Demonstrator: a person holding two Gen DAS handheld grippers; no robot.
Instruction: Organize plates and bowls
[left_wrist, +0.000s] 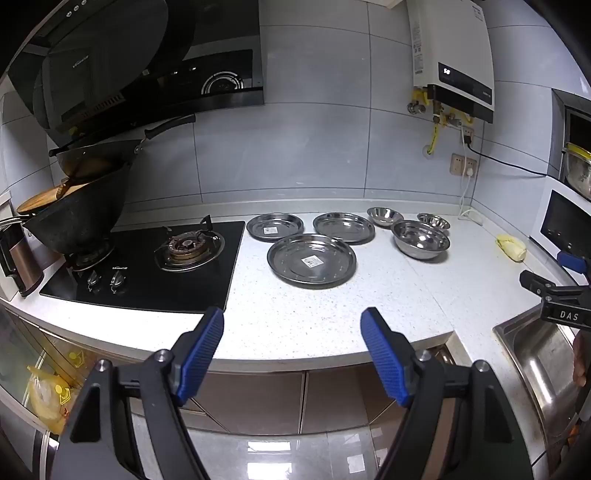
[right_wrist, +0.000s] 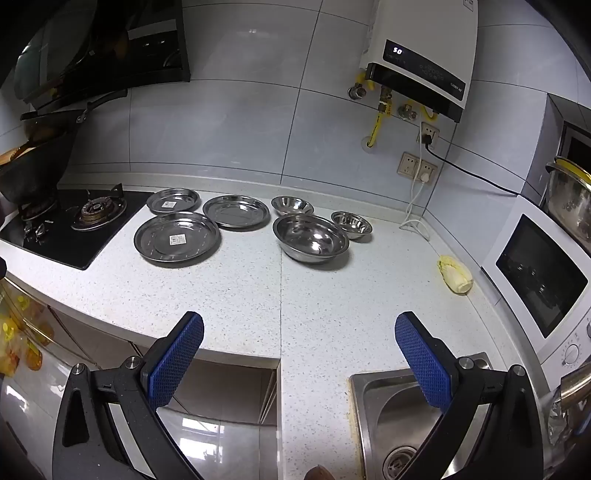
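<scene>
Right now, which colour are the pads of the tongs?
Blue, with dotted texture; the right tongs pads show it best, right wrist view.

Far ahead of my right gripper (right_wrist: 299, 354), up on the wall, the water heater (right_wrist: 421, 55) shows "50" in lit digits on its dark panel; the small print beside it is too fine to read. Off to the right of my left gripper (left_wrist: 291, 350), the body of the other gripper carries a white "DAS" label (left_wrist: 569, 315). The stickers on two plates (left_wrist: 312, 261) ahead of me and the logo on the stove (left_wrist: 120, 268) are too small to make out.
</scene>
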